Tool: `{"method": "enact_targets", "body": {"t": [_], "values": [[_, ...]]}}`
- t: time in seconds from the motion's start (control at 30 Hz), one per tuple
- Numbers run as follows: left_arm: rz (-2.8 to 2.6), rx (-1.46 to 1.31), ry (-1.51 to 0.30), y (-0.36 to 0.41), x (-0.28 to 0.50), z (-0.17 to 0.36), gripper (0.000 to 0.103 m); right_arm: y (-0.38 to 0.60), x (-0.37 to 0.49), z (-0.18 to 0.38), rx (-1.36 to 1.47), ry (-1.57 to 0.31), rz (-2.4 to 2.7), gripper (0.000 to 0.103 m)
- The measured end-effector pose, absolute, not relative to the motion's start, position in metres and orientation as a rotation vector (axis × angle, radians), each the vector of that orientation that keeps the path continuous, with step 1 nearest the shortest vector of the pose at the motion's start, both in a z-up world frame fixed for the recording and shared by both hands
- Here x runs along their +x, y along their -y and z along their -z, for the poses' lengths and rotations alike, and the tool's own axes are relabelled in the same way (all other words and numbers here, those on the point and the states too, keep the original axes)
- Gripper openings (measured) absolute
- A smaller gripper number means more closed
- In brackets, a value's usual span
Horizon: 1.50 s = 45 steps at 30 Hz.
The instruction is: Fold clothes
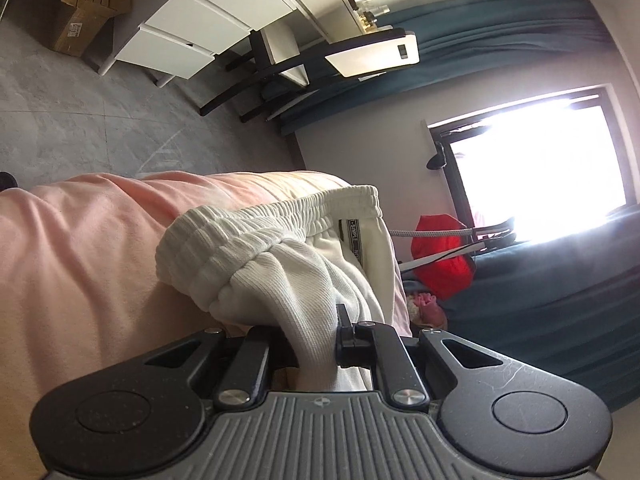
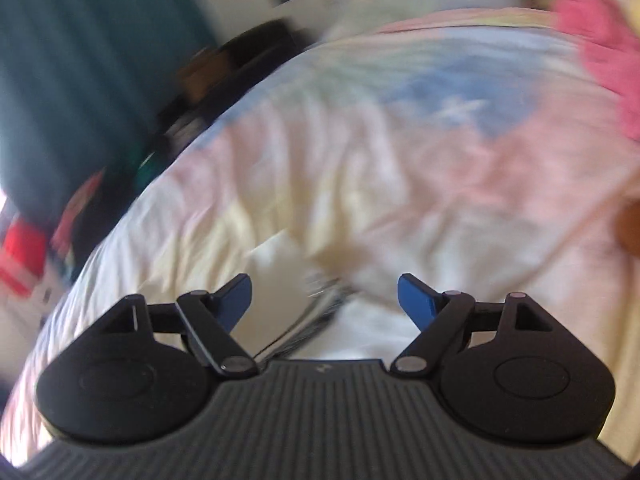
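Observation:
White ribbed pants [image 1: 256, 252] with an elastic waistband and a black label strip hang bunched over the pink bed cover [image 1: 80, 264]. My left gripper [image 1: 316, 332] is shut on a fold of the white pants, the cloth pinched between its black fingers [image 1: 348, 330]. In the right wrist view the picture is blurred by motion. My right gripper [image 2: 324, 300] is open, its blue pads [image 2: 414, 300] wide apart above the pastel bed sheet [image 2: 360, 140]. White cloth [image 2: 360, 332] with a dark striped band lies just below it, touching neither pad.
White drawers [image 1: 192, 28], a black-legged chair [image 1: 288, 60] and a cardboard box [image 1: 88, 4] stand on the grey floor. Teal curtains [image 1: 500, 36], a bright window [image 1: 540, 164] and a red bag [image 1: 440, 256] lie beyond the bed. A pink item [image 2: 600, 52] sits far right on the sheet.

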<state>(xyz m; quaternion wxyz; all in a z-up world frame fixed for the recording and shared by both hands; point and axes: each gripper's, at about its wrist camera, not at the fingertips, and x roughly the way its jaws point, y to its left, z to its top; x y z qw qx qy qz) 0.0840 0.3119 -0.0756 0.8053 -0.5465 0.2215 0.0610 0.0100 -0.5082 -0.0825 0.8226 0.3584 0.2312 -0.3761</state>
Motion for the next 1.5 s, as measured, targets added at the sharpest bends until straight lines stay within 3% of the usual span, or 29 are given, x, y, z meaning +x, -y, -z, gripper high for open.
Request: {"method": "enact_targets", "body": {"t": [0.2,0.27,0.3,0.37,0.4,0.5,0.63,0.9,1.03,1.27,1.5], "values": [[-0.166,-1.104,-0.477,-0.303,0.077,0.07,0.012,0.515,0.091,0.11,0.837,-0.641,0.703,0.081],[-0.179,-1.059,-0.474,-0.299,0.078,0.068,0.012,0.52,0.108,0.122,0.859,-0.674,0.73,0.074],[-0.183,-1.031,-0.472,-0.296,0.078,0.066,0.012,0.522,0.115,0.126,0.85,-0.691,0.742,0.066],[-0.188,-0.986,-0.465,-0.291,0.08,0.063,0.012,0.525,0.128,0.133,0.822,-0.719,0.759,0.031],[-0.19,-0.974,-0.462,-0.289,0.08,0.062,0.012,0.525,0.133,0.133,0.797,-0.723,0.757,0.006],[-0.201,-0.929,-0.455,-0.283,0.083,0.058,0.012,0.524,0.141,0.119,0.757,-0.689,0.759,0.006],[-0.188,-0.902,-0.45,-0.276,0.083,0.054,0.012,0.527,0.14,0.057,0.741,-0.548,0.693,0.006],[-0.188,-0.844,-0.416,-0.258,0.064,0.037,0.012,0.509,0.034,-0.06,0.645,-0.051,0.448,0.006],[-0.17,-0.937,-0.437,-0.259,0.051,0.04,0.012,0.519,-0.024,-0.022,0.619,-0.132,0.514,0.006],[-0.284,-0.788,-0.527,-0.244,0.036,0.036,0.012,0.549,-0.083,0.1,0.792,-0.549,0.688,0.006],[-0.349,-0.669,-0.586,-0.228,0.035,0.032,0.015,0.545,-0.104,0.122,0.82,-0.609,0.671,0.009]]}}
